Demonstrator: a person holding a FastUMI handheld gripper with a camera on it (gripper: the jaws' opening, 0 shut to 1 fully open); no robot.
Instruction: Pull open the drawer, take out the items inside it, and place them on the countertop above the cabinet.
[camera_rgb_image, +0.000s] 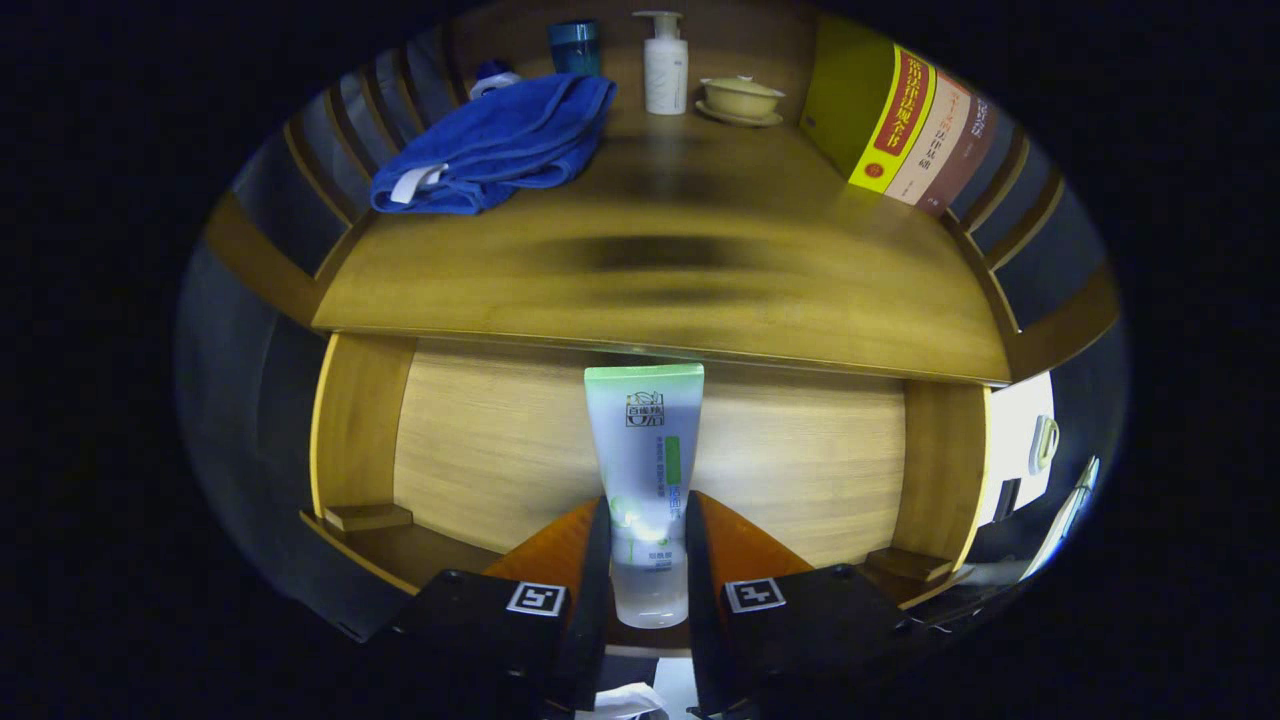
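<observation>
My gripper (645, 520) is shut on a white squeeze tube (643, 440) with a green crimped end, both fingers pressing its lower body. The tube stands upright between the fingers, its green end just below the front edge of the wooden countertop (700, 270). Behind the tube is the pale wood inside of the open drawer (480, 450), with its side walls left and right. The tube's cap end sits low between the fingers.
On the countertop lie a folded blue towel (495, 145) at the back left, a teal cup (575, 45), a white pump bottle (665, 65), a lidded cream bowl (740, 98) and several books (915, 130) leaning at the right. Slatted rails flank both sides.
</observation>
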